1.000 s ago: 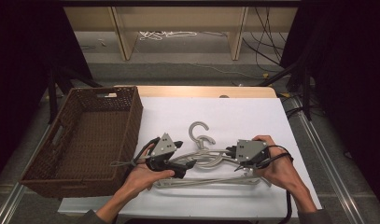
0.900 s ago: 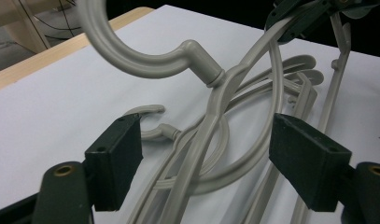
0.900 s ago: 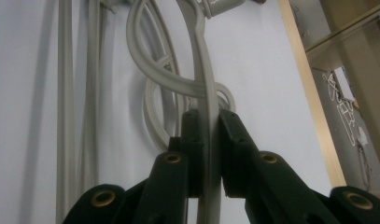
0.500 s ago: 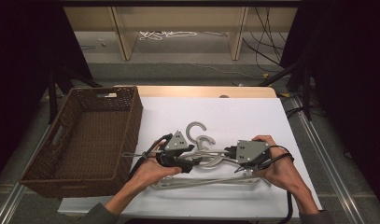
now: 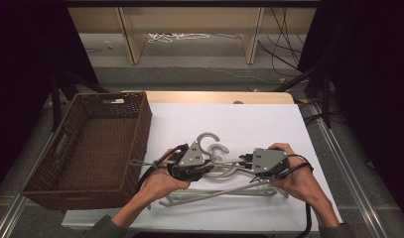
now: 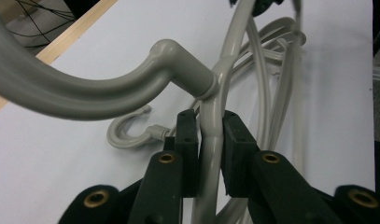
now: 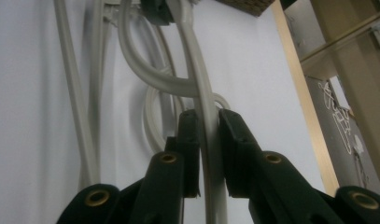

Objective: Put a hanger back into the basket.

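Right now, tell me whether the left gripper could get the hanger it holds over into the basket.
Probably yes. The left gripper is shut on the top hanger, and the basket stands open just to its left. But the right gripper grips that hanger too, and other hangers lie beneath it.

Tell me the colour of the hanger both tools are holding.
Light grey hanger, clearest in the left gripper view.

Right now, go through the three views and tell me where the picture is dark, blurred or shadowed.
High view: the white table is evenly lit, the surroundings fall to black. Left gripper view: the near hanger hook is large and soft, the grey hanger between the left tool's jaws sharper. Right gripper view: dim, with soft shadows beside the hanger bars near the right tool.
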Available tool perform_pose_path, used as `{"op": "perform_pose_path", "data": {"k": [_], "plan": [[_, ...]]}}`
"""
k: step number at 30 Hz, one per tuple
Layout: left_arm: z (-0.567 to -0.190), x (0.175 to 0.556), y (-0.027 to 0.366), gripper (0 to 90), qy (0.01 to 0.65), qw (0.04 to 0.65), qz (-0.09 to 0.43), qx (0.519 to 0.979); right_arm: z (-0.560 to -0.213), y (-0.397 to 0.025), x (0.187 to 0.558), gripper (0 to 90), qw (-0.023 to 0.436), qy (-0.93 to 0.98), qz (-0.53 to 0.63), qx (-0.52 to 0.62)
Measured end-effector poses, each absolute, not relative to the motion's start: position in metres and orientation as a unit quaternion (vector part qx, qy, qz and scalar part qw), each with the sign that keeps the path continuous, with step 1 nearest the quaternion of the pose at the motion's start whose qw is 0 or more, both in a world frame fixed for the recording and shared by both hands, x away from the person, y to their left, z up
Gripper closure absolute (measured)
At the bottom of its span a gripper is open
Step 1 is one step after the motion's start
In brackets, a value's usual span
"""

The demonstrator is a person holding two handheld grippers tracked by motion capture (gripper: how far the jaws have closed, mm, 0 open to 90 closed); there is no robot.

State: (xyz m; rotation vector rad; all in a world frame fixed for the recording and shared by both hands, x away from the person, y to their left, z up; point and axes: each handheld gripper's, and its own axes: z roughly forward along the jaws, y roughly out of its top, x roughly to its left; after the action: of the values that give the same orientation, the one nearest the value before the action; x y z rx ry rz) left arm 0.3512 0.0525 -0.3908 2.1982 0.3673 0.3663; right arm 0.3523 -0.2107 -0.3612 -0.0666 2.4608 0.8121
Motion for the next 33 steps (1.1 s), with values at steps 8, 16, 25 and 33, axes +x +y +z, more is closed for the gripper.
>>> {"op": "perform_pose_path", "data": {"k": [8,16,25,33], "plan": [[-0.388,0.355,0.064,81.1,0.183,0.436,0.137,0.871,-0.357,-0.214,0.354,47.5,0.289,0.885,0.352,0.096],[-0.379,0.358,0.078,81.1,0.221,0.432,0.150,0.861,-0.352,-0.226,0.356,29.3,0.286,0.817,0.450,0.219],[-0.371,0.365,0.097,81.0,0.255,0.442,0.160,0.845,-0.361,-0.232,0.345,24.0,0.276,0.802,0.465,0.254],[-0.362,0.371,0.118,81.0,0.287,0.460,0.162,0.825,-0.378,-0.231,0.340,21.4,0.272,0.792,0.473,0.274]]}}
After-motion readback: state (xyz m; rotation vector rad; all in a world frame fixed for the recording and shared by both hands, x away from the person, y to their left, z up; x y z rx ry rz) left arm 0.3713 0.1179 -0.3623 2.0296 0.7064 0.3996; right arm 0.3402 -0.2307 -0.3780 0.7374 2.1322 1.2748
